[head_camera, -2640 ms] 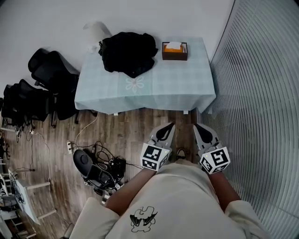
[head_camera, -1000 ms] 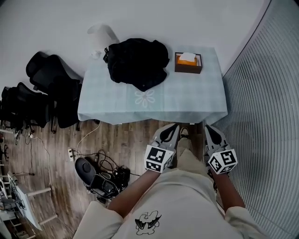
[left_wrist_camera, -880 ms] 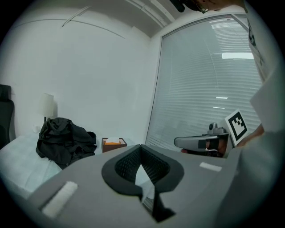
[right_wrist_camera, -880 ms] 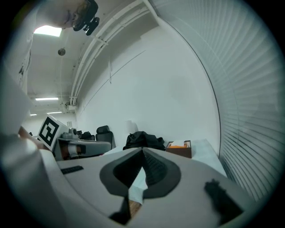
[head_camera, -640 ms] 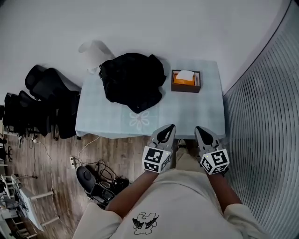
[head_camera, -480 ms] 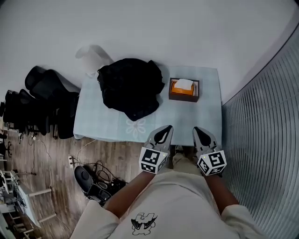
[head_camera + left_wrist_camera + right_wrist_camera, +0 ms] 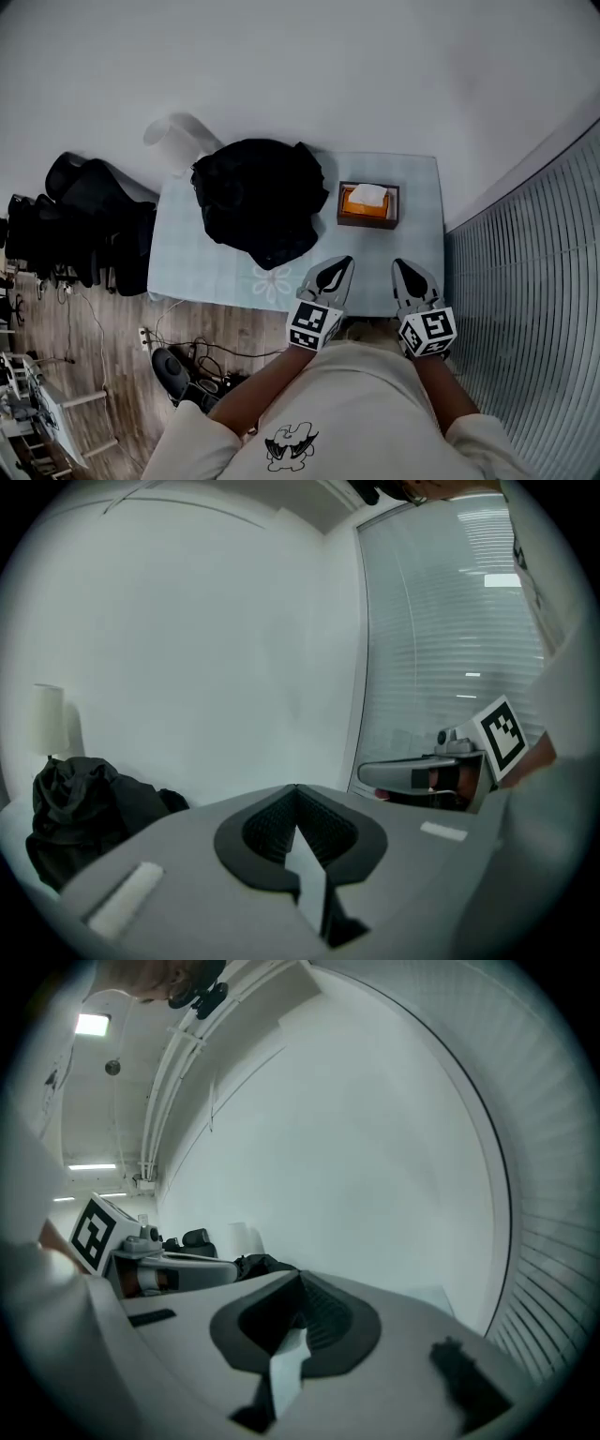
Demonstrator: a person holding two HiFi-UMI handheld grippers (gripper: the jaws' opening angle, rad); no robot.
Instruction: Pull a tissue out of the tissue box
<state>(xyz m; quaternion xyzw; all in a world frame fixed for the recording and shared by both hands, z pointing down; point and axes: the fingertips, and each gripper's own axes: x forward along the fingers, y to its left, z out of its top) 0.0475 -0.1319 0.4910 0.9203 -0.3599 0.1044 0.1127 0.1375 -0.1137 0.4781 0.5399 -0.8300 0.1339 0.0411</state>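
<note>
Head view — tissue box [image 7: 368, 205] nearer; left hand-held gripper [image 7: 343, 262] and right hand-held gripper [image 7: 400, 265] closed, empty.

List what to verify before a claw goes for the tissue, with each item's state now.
1. Tissue stands up out of the tissue box: ok.
2. Way to the box free: ok, the black garment lies to its left, apart from it.
3. Left claw empty: ok, shut on nothing.
4. Right claw open for a pinch: not ok, shut.
5. Claws at the box: not ok, both are at the near edge of the table, short of it.
6. Box stays down when the tissue is pulled: cannot tell.
</note>
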